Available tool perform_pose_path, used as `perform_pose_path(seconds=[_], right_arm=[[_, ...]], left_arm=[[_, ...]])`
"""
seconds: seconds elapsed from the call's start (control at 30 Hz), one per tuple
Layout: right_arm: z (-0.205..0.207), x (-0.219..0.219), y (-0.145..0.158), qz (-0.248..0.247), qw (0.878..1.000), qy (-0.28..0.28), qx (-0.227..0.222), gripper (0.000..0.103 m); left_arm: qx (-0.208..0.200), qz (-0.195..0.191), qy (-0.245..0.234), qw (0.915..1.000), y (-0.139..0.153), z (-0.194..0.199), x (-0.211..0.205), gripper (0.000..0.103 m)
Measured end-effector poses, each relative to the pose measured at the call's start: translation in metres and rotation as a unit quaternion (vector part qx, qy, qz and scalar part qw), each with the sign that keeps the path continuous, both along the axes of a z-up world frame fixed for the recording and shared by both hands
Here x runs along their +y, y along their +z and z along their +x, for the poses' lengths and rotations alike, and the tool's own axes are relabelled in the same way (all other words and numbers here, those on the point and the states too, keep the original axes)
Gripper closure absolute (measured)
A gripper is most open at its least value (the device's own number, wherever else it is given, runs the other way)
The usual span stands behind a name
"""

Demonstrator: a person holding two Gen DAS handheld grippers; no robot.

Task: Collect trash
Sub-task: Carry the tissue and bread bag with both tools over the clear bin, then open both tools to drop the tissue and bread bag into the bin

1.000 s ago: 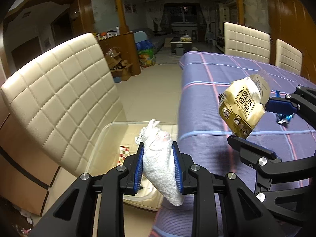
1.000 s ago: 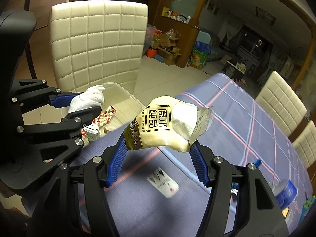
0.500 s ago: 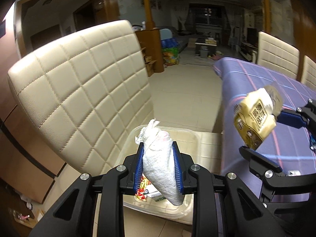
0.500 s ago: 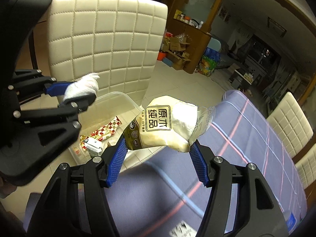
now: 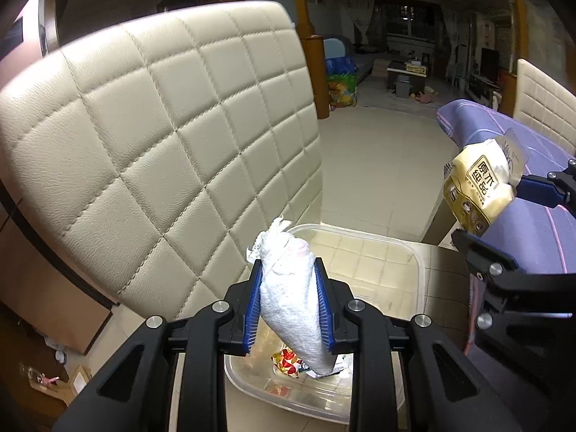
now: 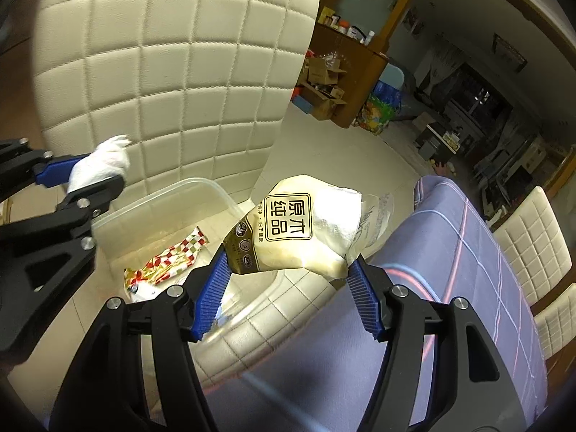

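Observation:
My left gripper (image 5: 288,270) is shut on a crumpled white tissue (image 5: 291,302) and hangs over the near end of a clear plastic bin (image 5: 360,232). Inside the bin lies a red-and-white checked wrapper (image 6: 172,255) with other scraps. To the right, my right gripper (image 6: 288,270) is shut on a puffy yellow snack packet (image 6: 295,230) with black characters. It hangs over the bin's right edge, by the table's corner. The right wrist view also shows the left gripper (image 6: 93,176) with the tissue (image 6: 100,162) above the bin's rim (image 6: 172,194).
The bin stands on the seat of a cream quilted chair (image 5: 162,162), whose tall back rises just behind and left of it. A table with a purple striped cloth (image 6: 468,288) is at the right, with more cream chairs (image 6: 532,237) beyond. Tiled floor lies ahead.
Both grippers have swung left, away from the table and over the bin on the chair. Each still holds its piece of trash.

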State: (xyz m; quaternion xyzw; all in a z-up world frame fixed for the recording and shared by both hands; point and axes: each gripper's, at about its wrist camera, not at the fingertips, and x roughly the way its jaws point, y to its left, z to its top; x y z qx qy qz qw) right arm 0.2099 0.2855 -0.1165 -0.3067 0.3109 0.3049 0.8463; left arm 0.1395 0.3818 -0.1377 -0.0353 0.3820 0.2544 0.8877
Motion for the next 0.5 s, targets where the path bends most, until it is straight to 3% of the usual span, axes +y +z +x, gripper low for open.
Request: perform_pose_path(seconds=[0.2, 0.23, 0.27, 0.33, 0.5], right_arm=[[0.01, 0.016, 0.001, -0.003, 1.0, -0.012, -0.001, 0.037], [0.01, 0.017, 0.001, -0.006, 1.0, -0.012, -0.004, 0.037], [0.011, 0.018, 0.001, -0.007, 1.0, -0.012, -0.007, 0.037], [0.01, 0.019, 0.001, -0.012, 1.0, -0.011, -0.012, 0.037], [0.01, 0.018, -0.002, -0.019, 1.0, -0.009, -0.014, 0.037]], left_arm=[[-0.001, -0.002, 0.009, 1.0, -0.002, 0.009, 0.017, 0.073], [0.002, -0.002, 0.012, 0.9999, -0.002, 0.01, 0.02, 0.061], [0.004, -0.004, 0.015, 0.9999, -0.001, 0.011, 0.022, 0.038], [-0.006, -0.006, 0.021, 0.9997, 0.001, 0.008, 0.024, 0.02], [-0.014, -0.019, 0.036, 0.9991, 0.001, 0.001, 0.032, 0.02]])
